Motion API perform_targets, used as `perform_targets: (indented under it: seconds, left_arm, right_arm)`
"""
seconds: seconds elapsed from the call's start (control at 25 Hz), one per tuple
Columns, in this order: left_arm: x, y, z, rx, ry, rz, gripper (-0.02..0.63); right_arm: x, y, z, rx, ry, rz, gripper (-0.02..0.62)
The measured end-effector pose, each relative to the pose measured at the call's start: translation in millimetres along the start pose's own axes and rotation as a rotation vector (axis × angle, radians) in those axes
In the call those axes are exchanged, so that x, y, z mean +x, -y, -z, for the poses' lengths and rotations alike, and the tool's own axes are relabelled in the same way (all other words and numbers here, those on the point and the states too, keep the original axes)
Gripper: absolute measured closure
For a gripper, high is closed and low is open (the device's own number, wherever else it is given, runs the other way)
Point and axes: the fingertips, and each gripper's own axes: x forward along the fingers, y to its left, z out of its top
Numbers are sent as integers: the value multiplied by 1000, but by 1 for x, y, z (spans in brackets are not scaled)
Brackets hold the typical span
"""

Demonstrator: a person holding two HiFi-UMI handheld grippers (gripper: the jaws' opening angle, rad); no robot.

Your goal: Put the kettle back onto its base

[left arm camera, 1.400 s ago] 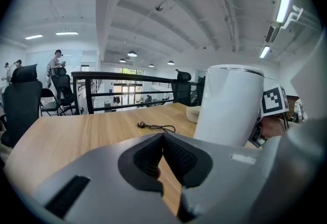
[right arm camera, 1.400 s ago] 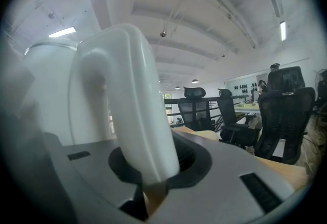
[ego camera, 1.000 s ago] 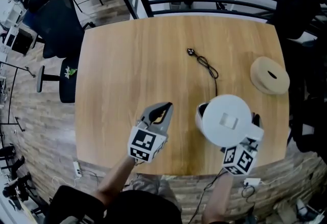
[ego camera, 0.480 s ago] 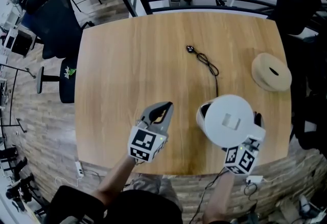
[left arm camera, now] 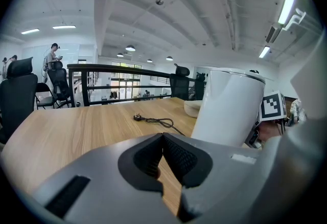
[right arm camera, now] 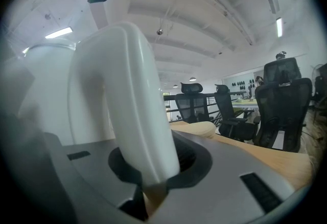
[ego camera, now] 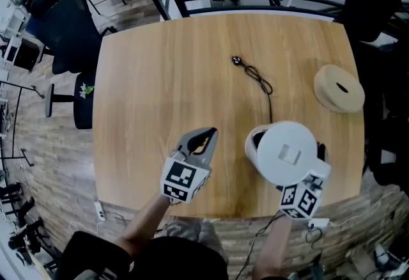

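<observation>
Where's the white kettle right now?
Head view: the kettle is at the near right of the table, handle gripped by the right claw, black cord just beyond.

The bench (ego camera: 172, 80) is pale wood with a fine straight grain and a smooth, satin finish, and the round base (ego camera: 339, 88) at its three o'clock edge looks like matt cream plastic. The kettle (ego camera: 285, 151), toward five o'clock, is smooth white plastic with a soft sheen, its handle (right arm camera: 133, 100) likewise, while the cord (ego camera: 260, 82) at its twelve o'clock is black and rubbery-looking. The left claw (left arm camera: 163, 161) and right claw (right arm camera: 153, 166) are matt grey plastic with dark, finely ribbed pads (left arm camera: 180, 159).
</observation>
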Motion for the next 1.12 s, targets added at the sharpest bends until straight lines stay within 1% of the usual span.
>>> perform_targets:
  seconds: [0.2,0.44,0.8,1.12]
  left_arm:
    - [-1,2,2,0,-5,-1,603]
    - [-1,4,5,-1,-9,2,603]
    - [-2,11,8,7,-14,8,603]
    - [-6,16,8,9,-11,6,603]
  right_arm:
    - [-2,4,0,29,1,22,537]
    - [-5,6,8,45,6,19,537]
    - [-9,11,16,19,29,6,535]
    - [-11,7,8,27,37,22,529]
